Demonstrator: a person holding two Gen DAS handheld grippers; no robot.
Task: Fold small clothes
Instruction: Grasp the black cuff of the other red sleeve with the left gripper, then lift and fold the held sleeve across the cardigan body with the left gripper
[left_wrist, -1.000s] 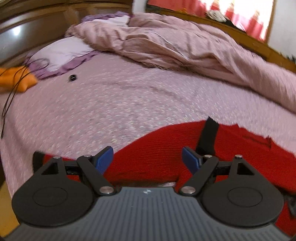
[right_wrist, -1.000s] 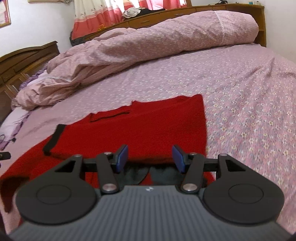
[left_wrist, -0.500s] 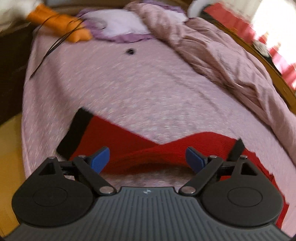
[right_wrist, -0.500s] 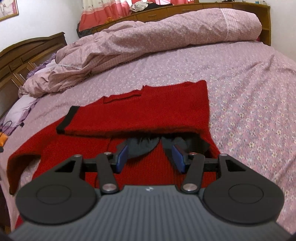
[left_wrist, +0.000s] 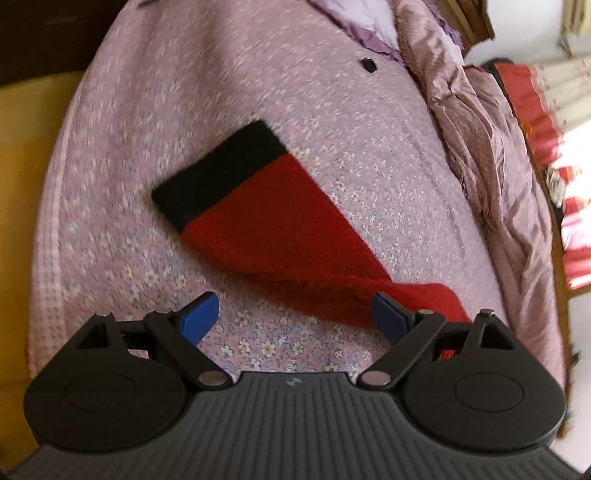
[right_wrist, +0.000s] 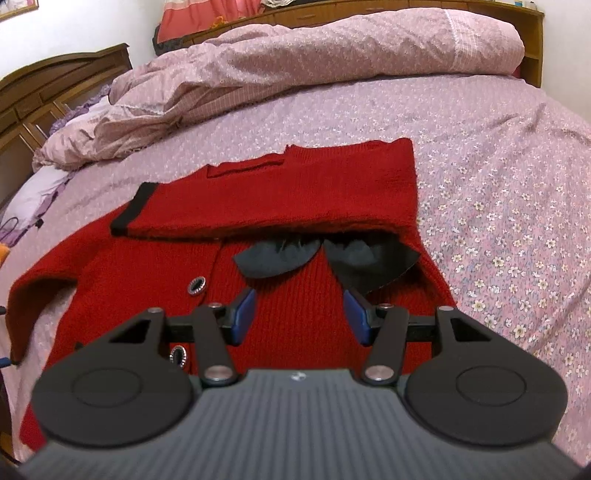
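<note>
Centrally, red knitted cardigan (right_wrist: 295, 206) spread on flower-print bedsheet (right_wrist: 498, 184), one sleeve folded across upper body so that black cuff (right_wrist: 131, 212) rests near opposite shoulder. Dark collar (right_wrist: 325, 258) exposed just below folded sleeve; two dark oval buttons (right_wrist: 197, 285) along front placket. Right gripper (right_wrist: 299, 314) poised over lower front of cardigan, jaws parted, nothing between them. Left gripper (left_wrist: 291, 314) likewise spread wide and empty, hovering above sheet, with other sleeve (left_wrist: 280, 221) stretched out ahead and black cuff (left_wrist: 218, 173) at far end; right blue fingertip (left_wrist: 388, 315) overlapping edge of sleeve in view, contact uncertain. Rumpled pink duvet (right_wrist: 295, 66) heaped behind cardigan, beside wooden headboard (right_wrist: 55, 85). Small black object (left_wrist: 368, 65) on sheet beyond sleeve, identity unclear.
</note>
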